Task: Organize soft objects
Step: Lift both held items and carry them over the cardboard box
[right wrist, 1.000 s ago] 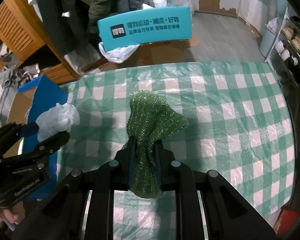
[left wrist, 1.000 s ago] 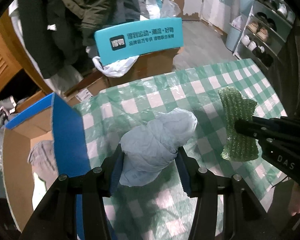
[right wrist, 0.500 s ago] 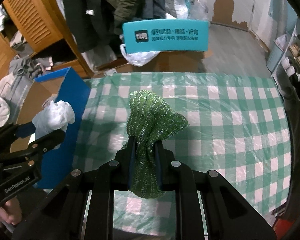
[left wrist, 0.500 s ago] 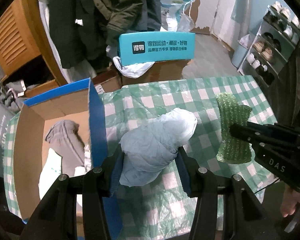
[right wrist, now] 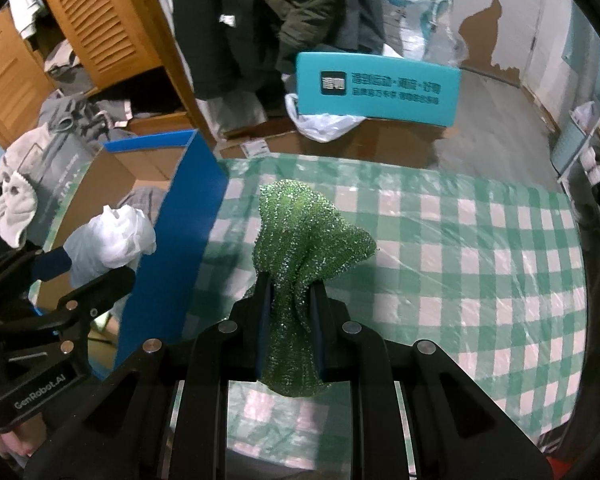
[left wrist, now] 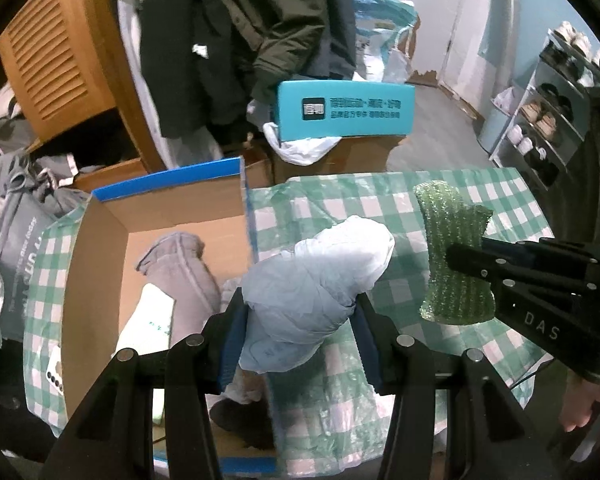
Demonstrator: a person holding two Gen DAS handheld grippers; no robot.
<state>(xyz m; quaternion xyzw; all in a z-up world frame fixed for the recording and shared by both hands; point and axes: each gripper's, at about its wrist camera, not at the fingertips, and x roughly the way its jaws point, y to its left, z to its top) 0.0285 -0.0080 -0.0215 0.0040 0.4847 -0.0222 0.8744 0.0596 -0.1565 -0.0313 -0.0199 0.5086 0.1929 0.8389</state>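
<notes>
Bench (right wrist: 480,264) first — draped in a green-and-white checked cloth under clear plastic film, with an open cardboard box (left wrist: 100,264) with blue outer walls standing at its left edge, a grey garment (left wrist: 180,268) already lying inside. Left gripper (left wrist: 300,320) is clenched around a crumpled pale-blue plastic bag (left wrist: 320,280), held in the air over the box's right wall (right wrist: 172,248), just about above the opening. Right gripper (right wrist: 290,328) is pinched tight on a sparkly green scrubbing cloth (right wrist: 304,240), hanging above the bench near that same wall. Risk as I judge it: the bag is light and springy — let go too near the wall, it could catch the rim and tumble back onto the bench. With both grippers converging on one box, they might also knock together.
</notes>
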